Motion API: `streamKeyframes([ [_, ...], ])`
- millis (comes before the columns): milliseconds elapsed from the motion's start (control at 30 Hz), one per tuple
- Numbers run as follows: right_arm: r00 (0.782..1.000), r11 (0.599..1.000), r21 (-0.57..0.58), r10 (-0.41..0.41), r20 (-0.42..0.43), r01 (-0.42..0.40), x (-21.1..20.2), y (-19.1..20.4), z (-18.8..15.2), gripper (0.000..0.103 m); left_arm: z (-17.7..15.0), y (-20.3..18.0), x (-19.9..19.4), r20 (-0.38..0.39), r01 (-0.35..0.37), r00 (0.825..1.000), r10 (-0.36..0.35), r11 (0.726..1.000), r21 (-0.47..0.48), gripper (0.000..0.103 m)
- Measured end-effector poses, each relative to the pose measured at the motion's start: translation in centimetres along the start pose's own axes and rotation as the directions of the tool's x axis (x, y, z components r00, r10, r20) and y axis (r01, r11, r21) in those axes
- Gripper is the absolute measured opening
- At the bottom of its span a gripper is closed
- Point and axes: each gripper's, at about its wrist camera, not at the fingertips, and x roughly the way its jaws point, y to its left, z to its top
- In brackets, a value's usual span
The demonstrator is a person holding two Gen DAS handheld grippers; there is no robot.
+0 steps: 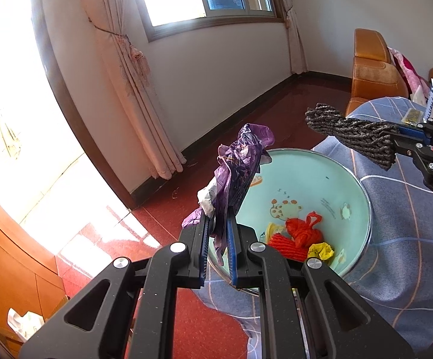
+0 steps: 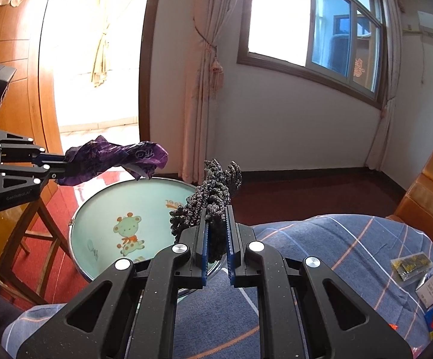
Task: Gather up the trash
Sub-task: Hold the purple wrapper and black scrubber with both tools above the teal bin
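Purple wrapper [image 1: 240, 164] was pinched in left gripper [image 1: 219, 248] jaws, grey cord bundle [image 2: 213, 197] clamped in right gripper [image 2: 216, 248] jaws, both hovering over/by the mint basin [image 1: 321, 179] w/ red netting [image 1: 300, 236] etc. inside, prob. poised for dropping in.

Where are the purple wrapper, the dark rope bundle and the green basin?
purple wrapper [image 1: 240, 161], left wrist view, crumpled middle.
dark rope bundle [image 2: 213, 197], right wrist view, middle of the coils.
green basin [image 1: 312, 179], left wrist view, bare inner wall.
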Motion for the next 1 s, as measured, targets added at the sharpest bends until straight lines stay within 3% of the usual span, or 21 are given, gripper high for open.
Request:
streamKeyframes([
  [1000, 1.0, 0.999, -0.036, 0.018, -0.014, -0.019, 0.03, 0.8, 0.09, 0.011, -0.07, 0.08, 0.01, 0.002, 0.007, 1.0, -0.007, 1.0, 0.0, 0.011],
])
